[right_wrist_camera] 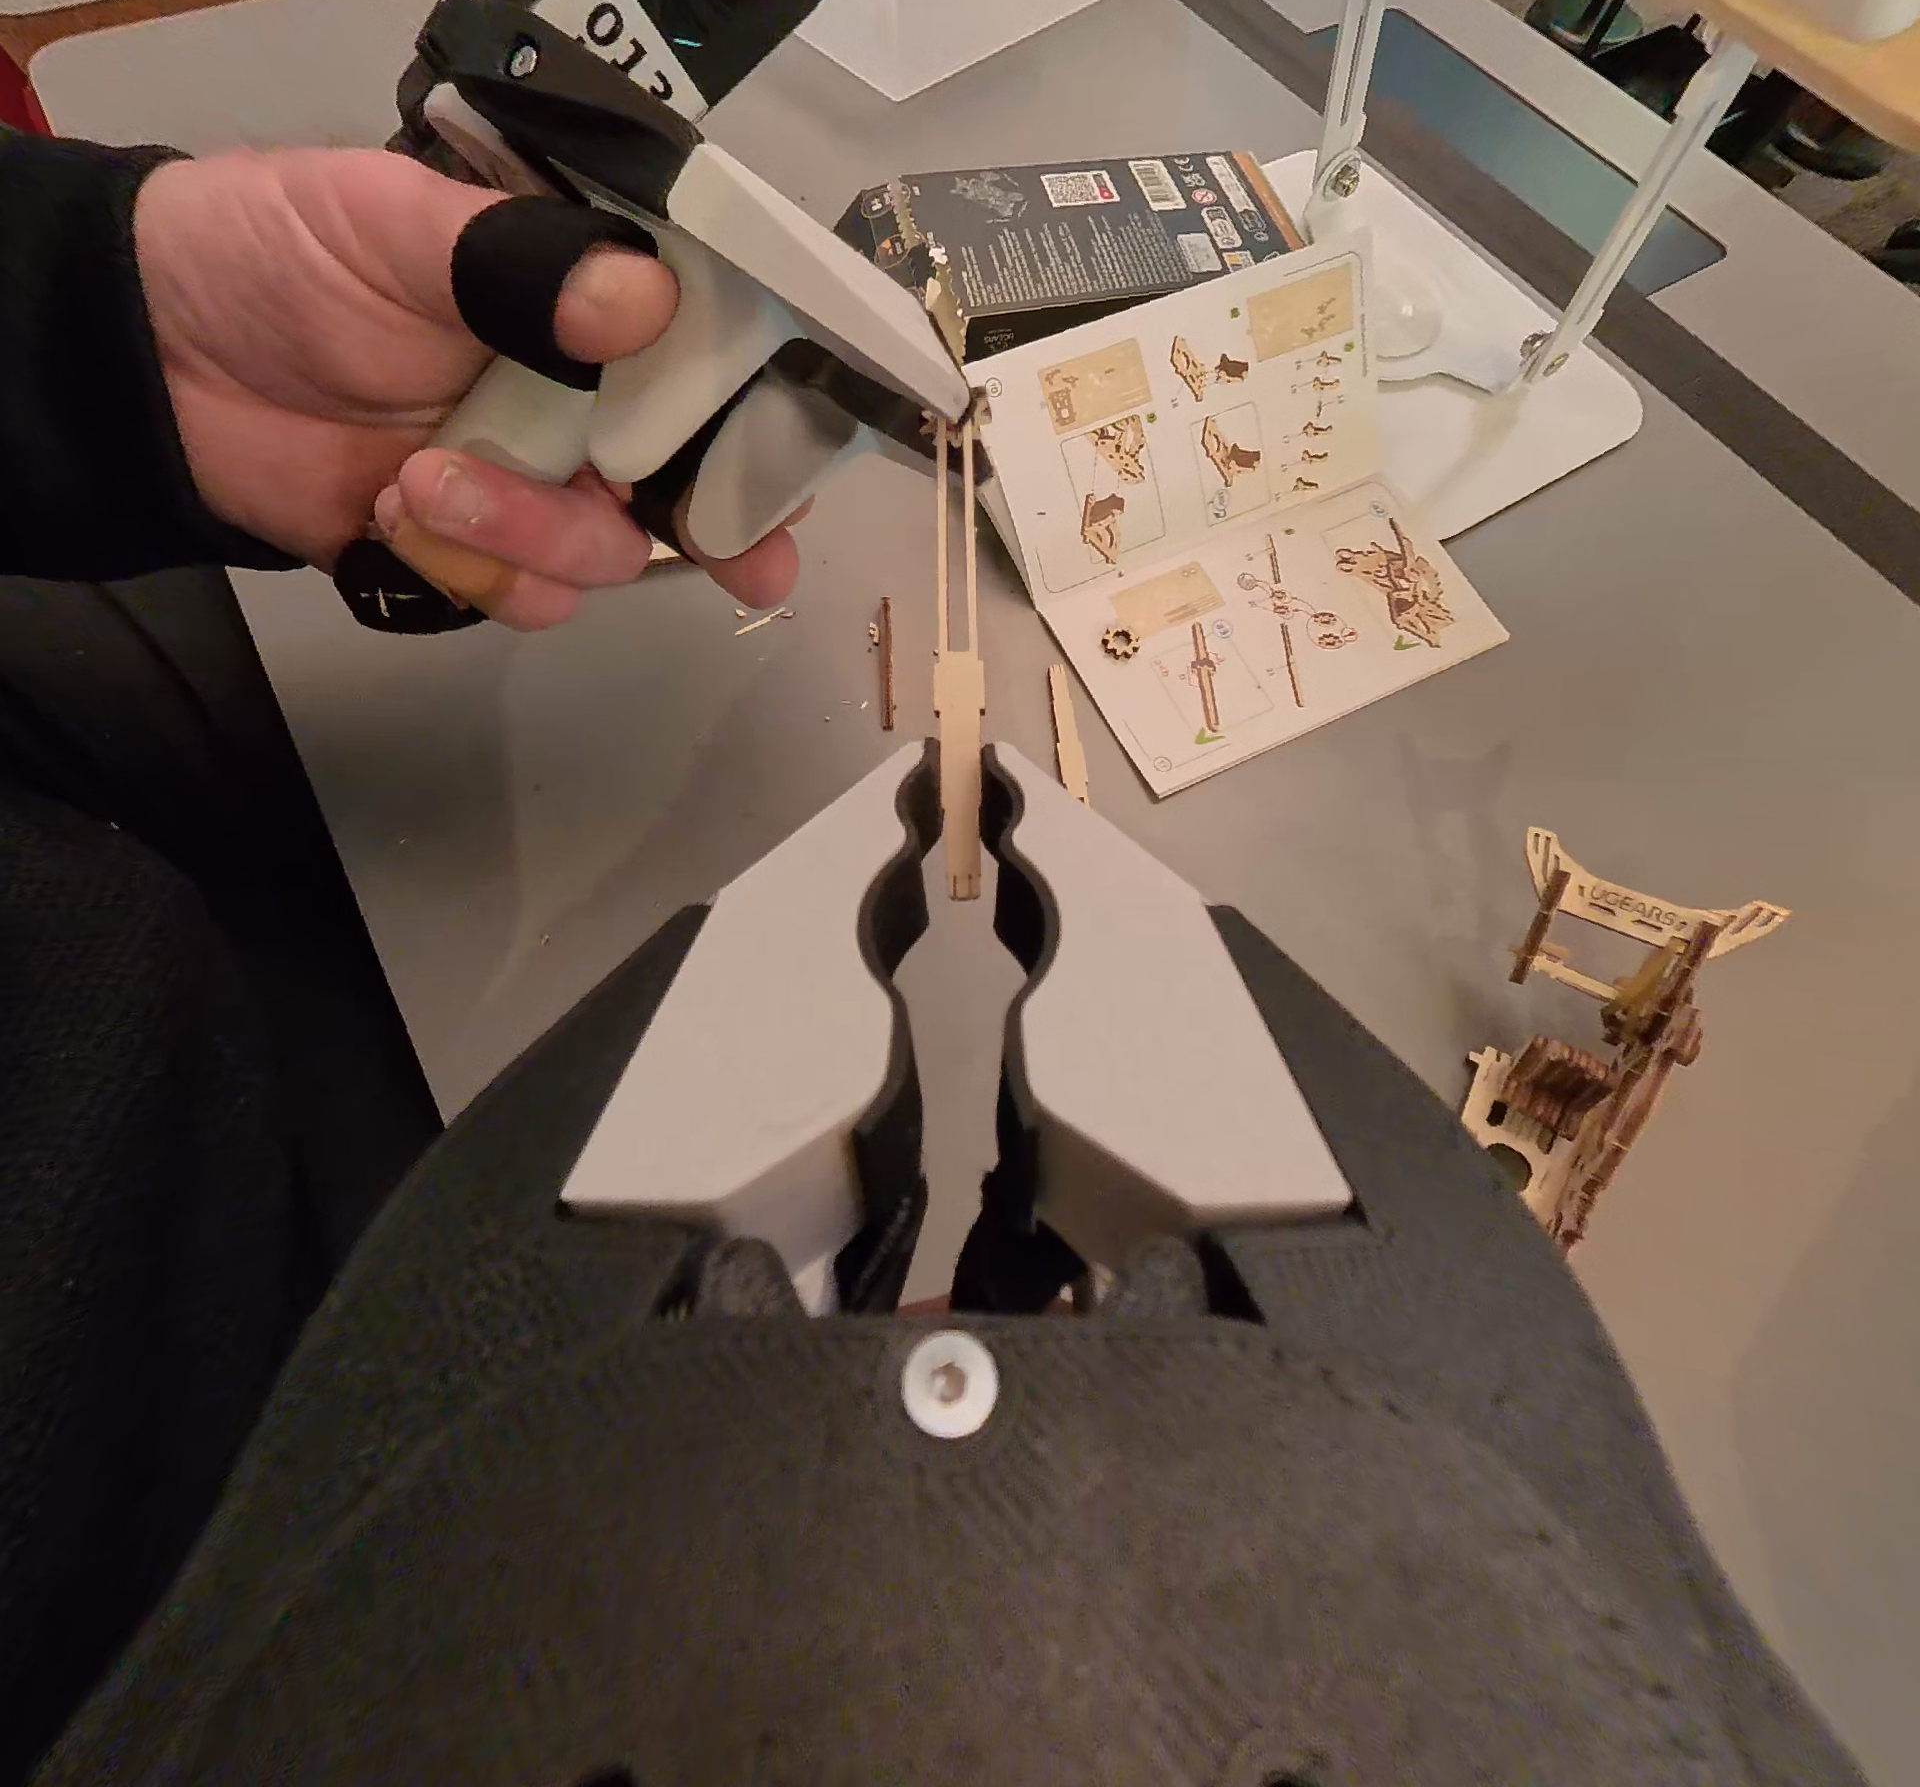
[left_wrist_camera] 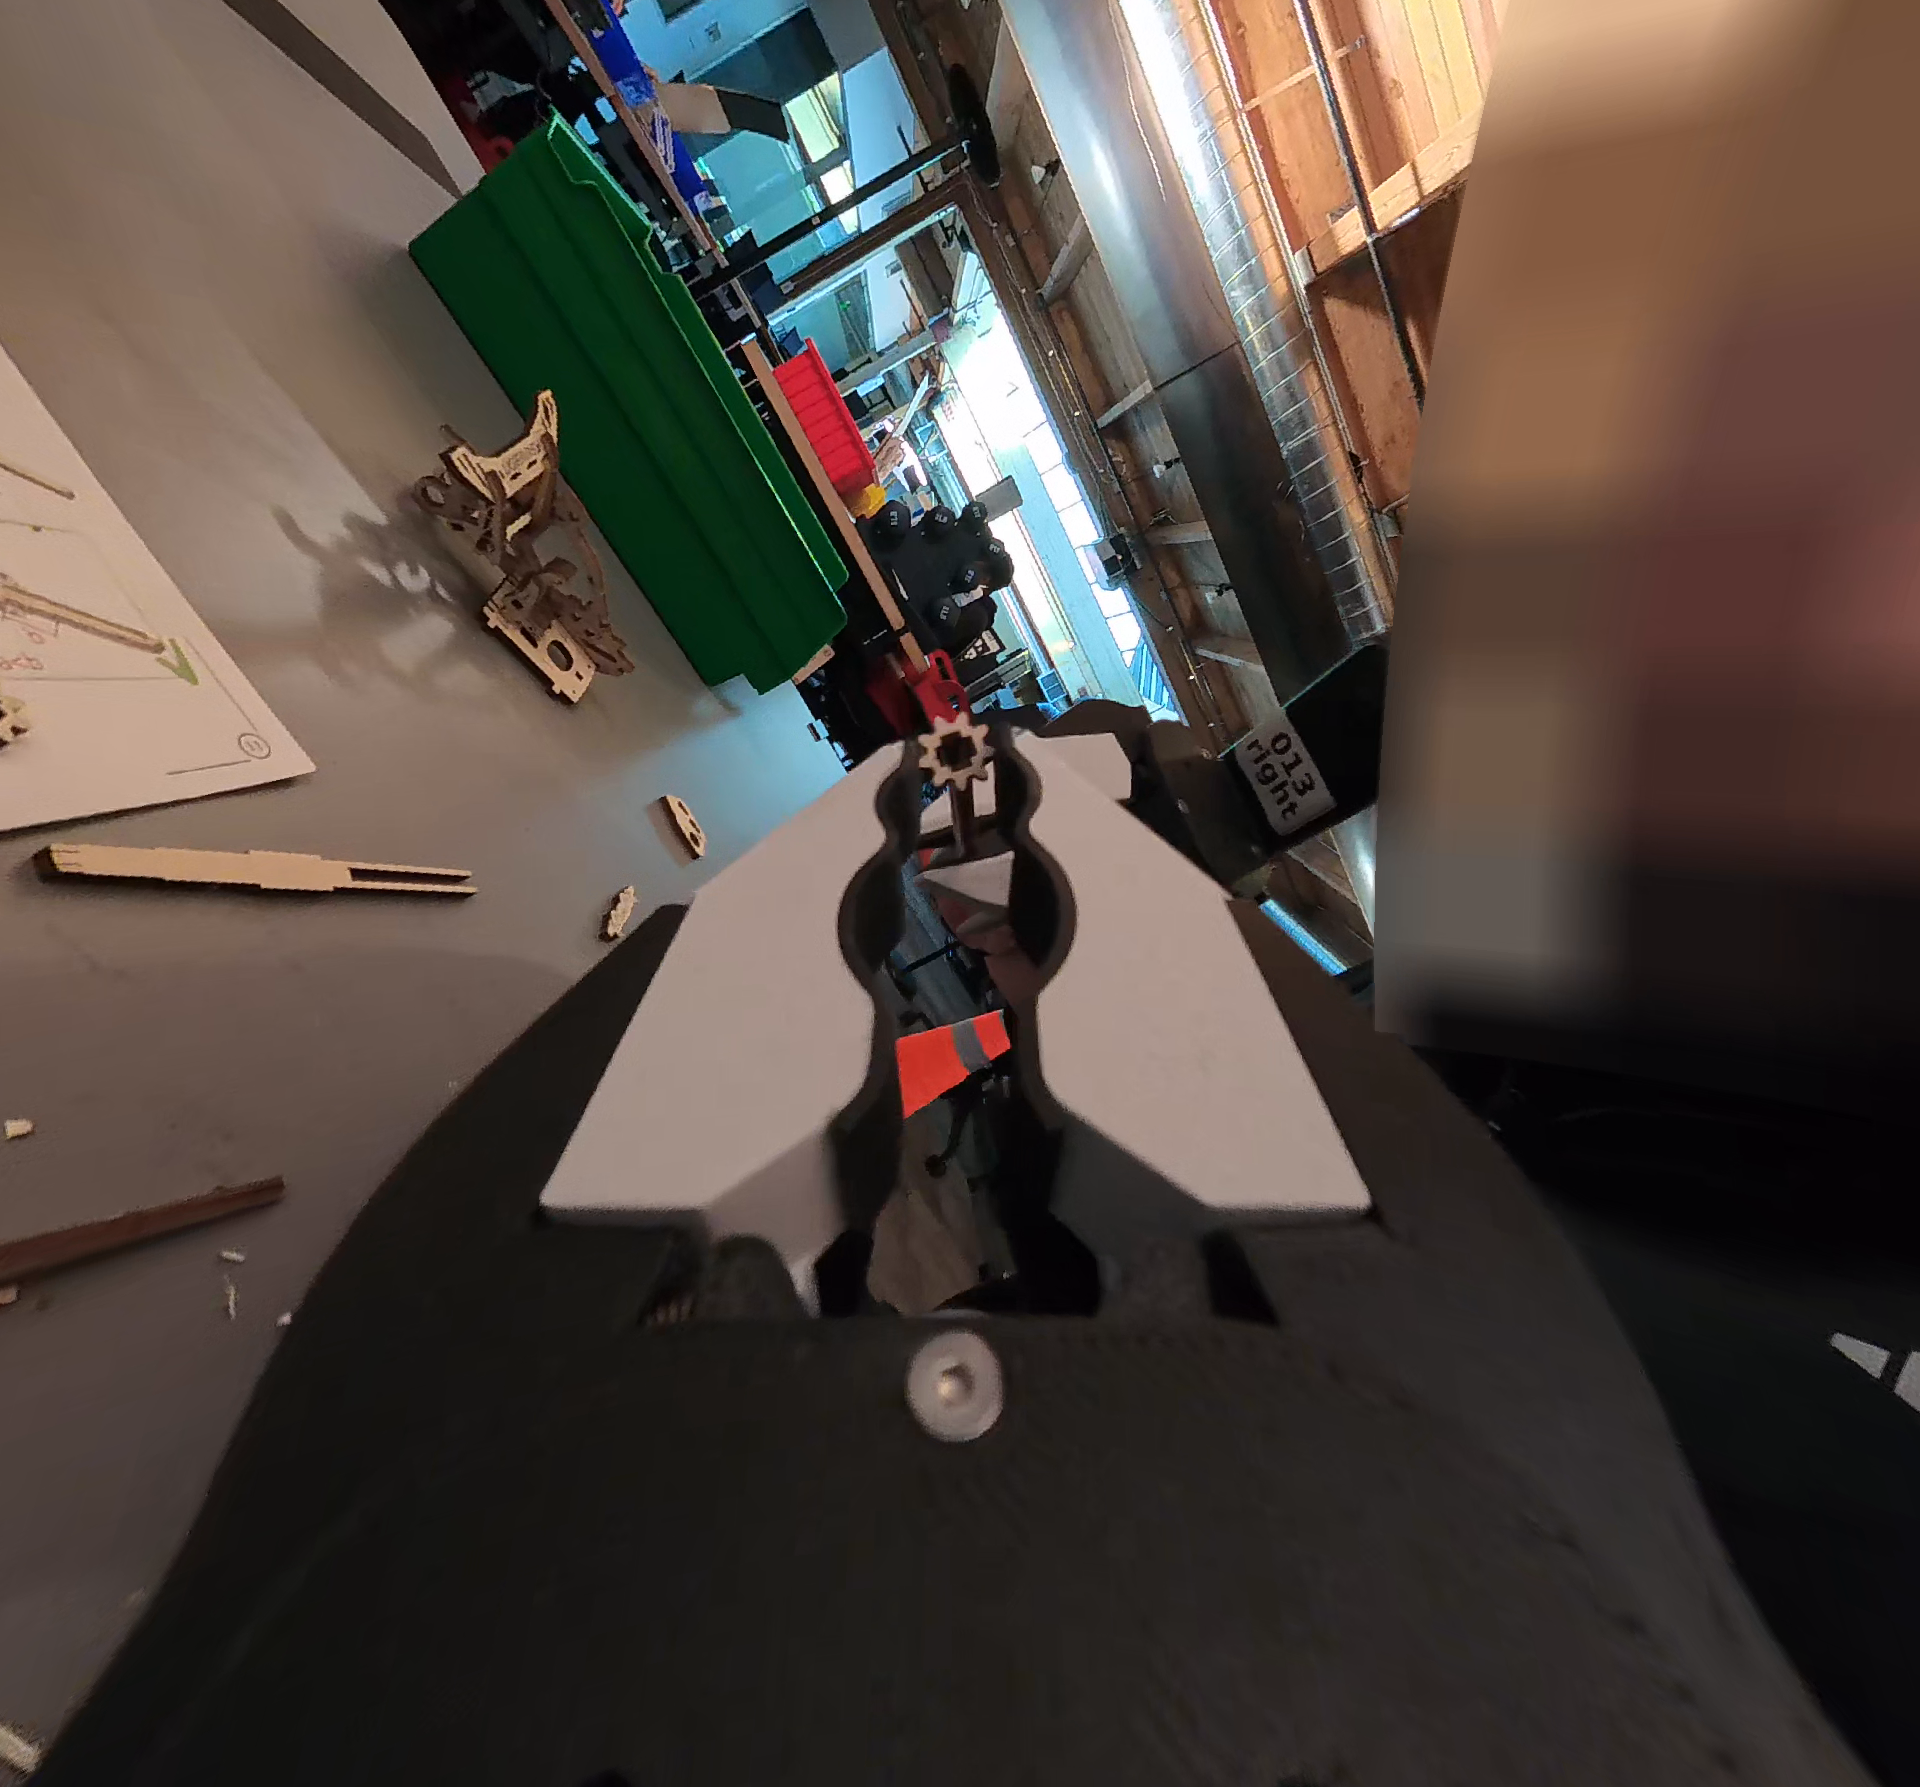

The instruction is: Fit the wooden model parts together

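The left gripper pinches a little wooden gear at its tips. The right gripper squeezes a long forked wooden stick, whose thin end meets the gear up in the air. A half-built wooden model stands near the grey tabletop's right edge, beside the open instruction booklet.

Black-bodied tool, grey fingers, black sleeve
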